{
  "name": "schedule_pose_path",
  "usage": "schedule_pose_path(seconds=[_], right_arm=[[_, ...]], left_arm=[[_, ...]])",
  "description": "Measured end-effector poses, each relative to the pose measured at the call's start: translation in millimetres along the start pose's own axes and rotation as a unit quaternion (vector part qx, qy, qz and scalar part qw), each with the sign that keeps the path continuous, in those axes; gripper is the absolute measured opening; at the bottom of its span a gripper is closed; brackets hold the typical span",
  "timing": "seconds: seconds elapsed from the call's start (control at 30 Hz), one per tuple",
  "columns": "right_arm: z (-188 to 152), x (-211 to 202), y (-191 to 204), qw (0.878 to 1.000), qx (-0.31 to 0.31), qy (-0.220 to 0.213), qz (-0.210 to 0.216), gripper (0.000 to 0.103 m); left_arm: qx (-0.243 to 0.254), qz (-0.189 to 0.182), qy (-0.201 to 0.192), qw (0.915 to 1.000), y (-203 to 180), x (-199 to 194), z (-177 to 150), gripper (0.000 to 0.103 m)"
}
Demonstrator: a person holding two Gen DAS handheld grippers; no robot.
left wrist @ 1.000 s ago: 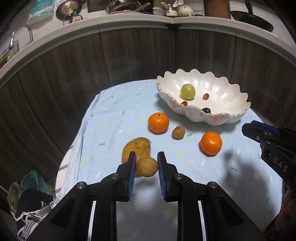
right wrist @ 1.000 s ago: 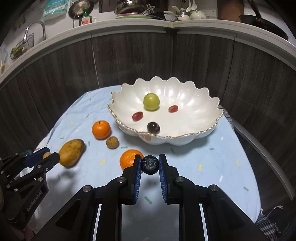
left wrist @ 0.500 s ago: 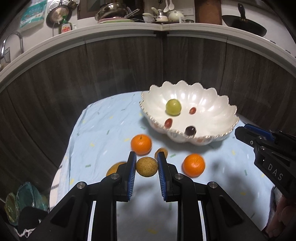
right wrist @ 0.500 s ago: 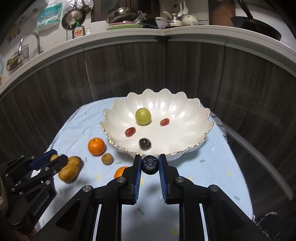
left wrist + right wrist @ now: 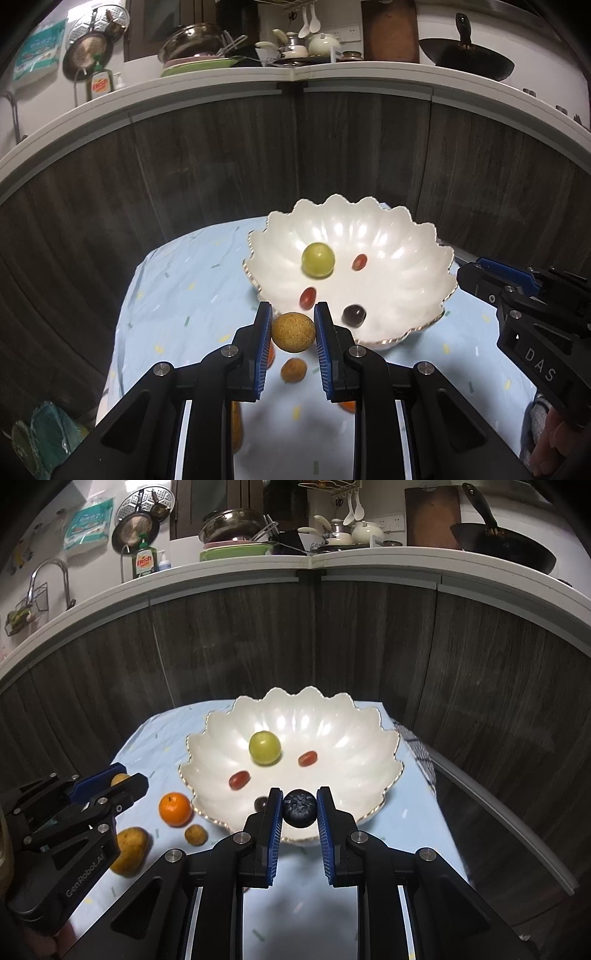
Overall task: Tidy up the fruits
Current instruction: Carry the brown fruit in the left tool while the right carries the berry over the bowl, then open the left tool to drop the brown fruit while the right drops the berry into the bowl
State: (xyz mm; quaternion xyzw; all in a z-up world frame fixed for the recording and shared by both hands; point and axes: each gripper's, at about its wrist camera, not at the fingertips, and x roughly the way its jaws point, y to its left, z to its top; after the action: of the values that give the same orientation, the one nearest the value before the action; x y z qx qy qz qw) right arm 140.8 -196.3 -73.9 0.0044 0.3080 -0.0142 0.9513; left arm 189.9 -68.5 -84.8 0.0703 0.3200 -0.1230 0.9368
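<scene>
My left gripper (image 5: 293, 326) is shut on a round tan fruit (image 5: 293, 331), held in the air just short of the near-left rim of the white scalloped bowl (image 5: 391, 236). My right gripper (image 5: 300, 806) is shut on a blueberry (image 5: 300, 808) over the bowl's (image 5: 351, 723) near edge. Inside the bowl lie a green grape (image 5: 264, 747), two red grapes (image 5: 239, 779) and a dark grape (image 5: 353, 315). On the blue cloth remain an orange (image 5: 175, 808), a small brown fruit (image 5: 195, 835) and a yellow-brown fruit (image 5: 130, 851).
The blue cloth (image 5: 192, 295) covers a small table set against dark wood cabinets (image 5: 369, 642). A white counter (image 5: 332, 563) above carries pots, dishes and a wok. A second orange (image 5: 347, 406) shows partly behind the left gripper's right finger.
Both grippers rose and moved toward the bowl with their fruits. The tan fruit left the cloth beside the yellow-brown fruit; the blueberry now hangs over the bowl's near rim.
</scene>
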Motion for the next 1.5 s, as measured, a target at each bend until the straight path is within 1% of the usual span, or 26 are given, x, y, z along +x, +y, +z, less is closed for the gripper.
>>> schedule_pose_path(seconds=[0.4,0.53,0.73,0.87,1.13,1.37,1.5], right_arm=[[18,15,-8,1.0,0.001,0.003,-0.003,0.02],[21,24,-10,1.0,0.005,0.012,-0.003,0.02],[24,41,-15,1.0,0.011,0.029,-0.002,0.02],[27,55,-20,0.999,0.012,0.04,-0.001,0.02],[26,77,-26,0.998,0.019,0.062,0.002,0.02],[23,92,-30,0.996,0.023,0.087,0.008,0.02],[22,97,-33,0.995,0.027,0.099,0.011,0.021]], left_arm=[[0.007,-0.029,0.009,0.9995,-4,27,21,0.024],[0.009,-0.04,0.018,0.999,-7,38,27,0.024],[0.027,-0.051,0.028,0.998,-13,57,34,0.024],[0.028,-0.057,0.04,0.9972,-13,70,38,0.024],[0.038,-0.063,0.06,0.9955,-17,90,36,0.024],[0.037,-0.055,0.081,0.9945,-19,103,30,0.024],[0.037,-0.052,0.082,0.9946,-20,102,29,0.041]])
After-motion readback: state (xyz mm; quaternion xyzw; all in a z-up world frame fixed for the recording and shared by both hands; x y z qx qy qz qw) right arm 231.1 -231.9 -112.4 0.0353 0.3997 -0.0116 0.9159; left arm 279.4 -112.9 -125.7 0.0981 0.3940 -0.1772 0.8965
